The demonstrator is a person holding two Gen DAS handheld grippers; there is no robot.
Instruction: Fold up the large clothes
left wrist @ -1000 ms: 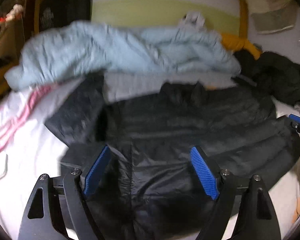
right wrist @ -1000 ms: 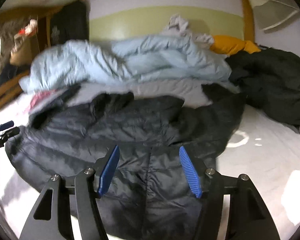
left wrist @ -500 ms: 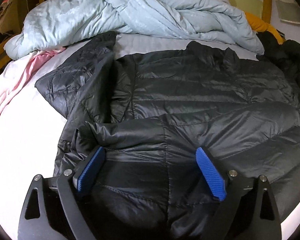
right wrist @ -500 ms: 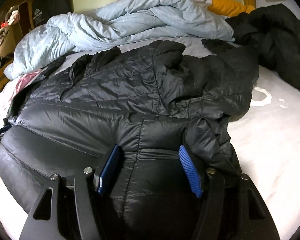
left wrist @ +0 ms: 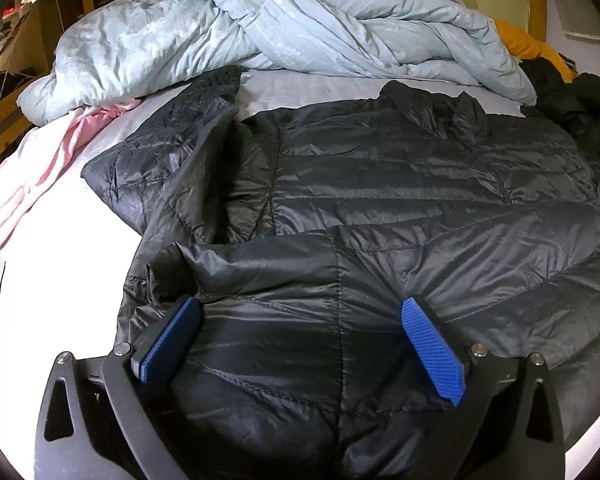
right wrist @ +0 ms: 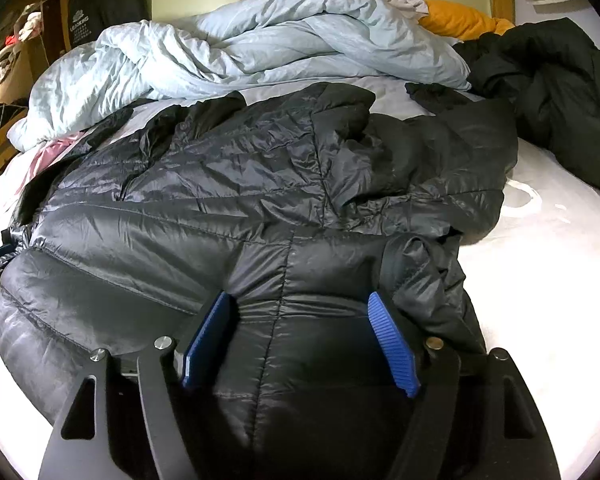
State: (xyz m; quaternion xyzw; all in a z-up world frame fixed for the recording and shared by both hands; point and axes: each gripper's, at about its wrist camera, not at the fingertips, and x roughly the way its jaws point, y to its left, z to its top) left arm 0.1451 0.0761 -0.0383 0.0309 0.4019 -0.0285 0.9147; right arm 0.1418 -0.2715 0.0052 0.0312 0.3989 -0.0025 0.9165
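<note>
A large black quilted puffer jacket (left wrist: 379, 200) lies spread on the white bed (left wrist: 60, 280), collar towards the headboard, its lower part folded up over the body. It also fills the right wrist view (right wrist: 260, 208). My left gripper (left wrist: 300, 312) is open, its blue pads resting on the folded hem near the jacket's left side. My right gripper (right wrist: 300, 304) is open, pads down on the hem near the right side. One sleeve (left wrist: 160, 160) lies out to the left; the other sleeve (right wrist: 439, 152) is bunched at the right.
A crumpled light-blue duvet (left wrist: 260, 32) lies along the headboard. A pink garment (left wrist: 48, 168) lies at the left. Another black coat (right wrist: 551, 100) and an orange cloth (right wrist: 459, 20) lie at the back right. Bare white sheet (right wrist: 539, 260) shows to the right.
Both grippers have dropped from above the jacket down onto it, carrying the hem up and over the body. Their pads now rest on the folded edge.
</note>
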